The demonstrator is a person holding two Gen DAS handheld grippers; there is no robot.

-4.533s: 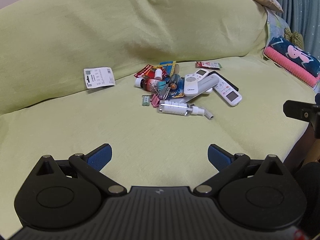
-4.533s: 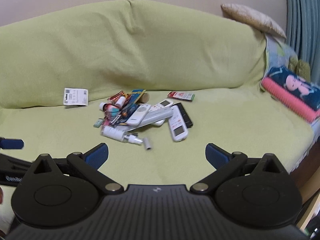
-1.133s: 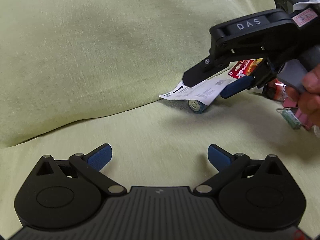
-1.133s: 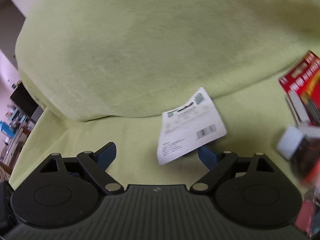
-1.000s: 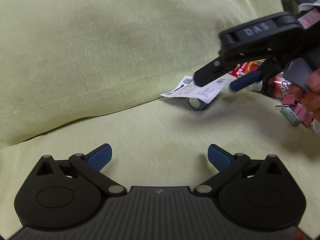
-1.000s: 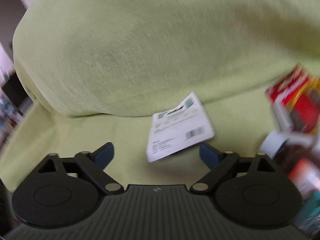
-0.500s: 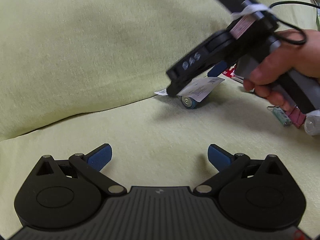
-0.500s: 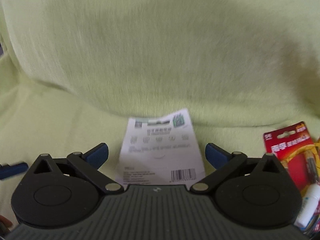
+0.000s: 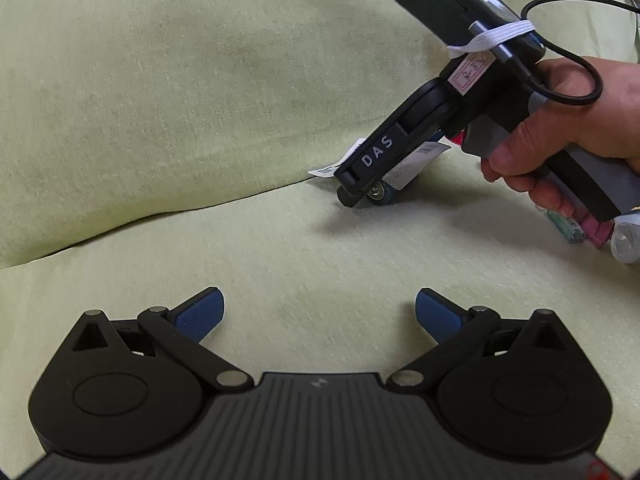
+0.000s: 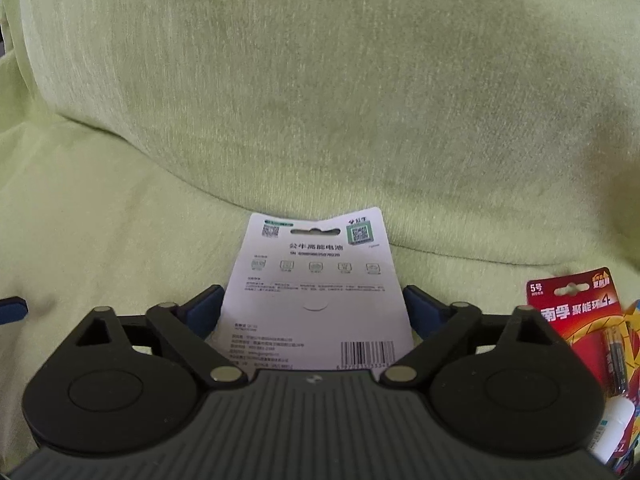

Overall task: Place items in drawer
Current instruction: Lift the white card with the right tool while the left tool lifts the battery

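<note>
My left gripper [image 9: 319,312] hangs wide open and empty over the near green sofa [image 9: 200,80], while farther off my right gripper [image 10: 311,306] sits wide open around the white battery card [image 10: 320,280] lying on the seat.

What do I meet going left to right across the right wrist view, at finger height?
Left gripper's blue fingertip at the frame edge → bare green sofa cover → white battery card between the right gripper fingers → red battery pack.
</note>
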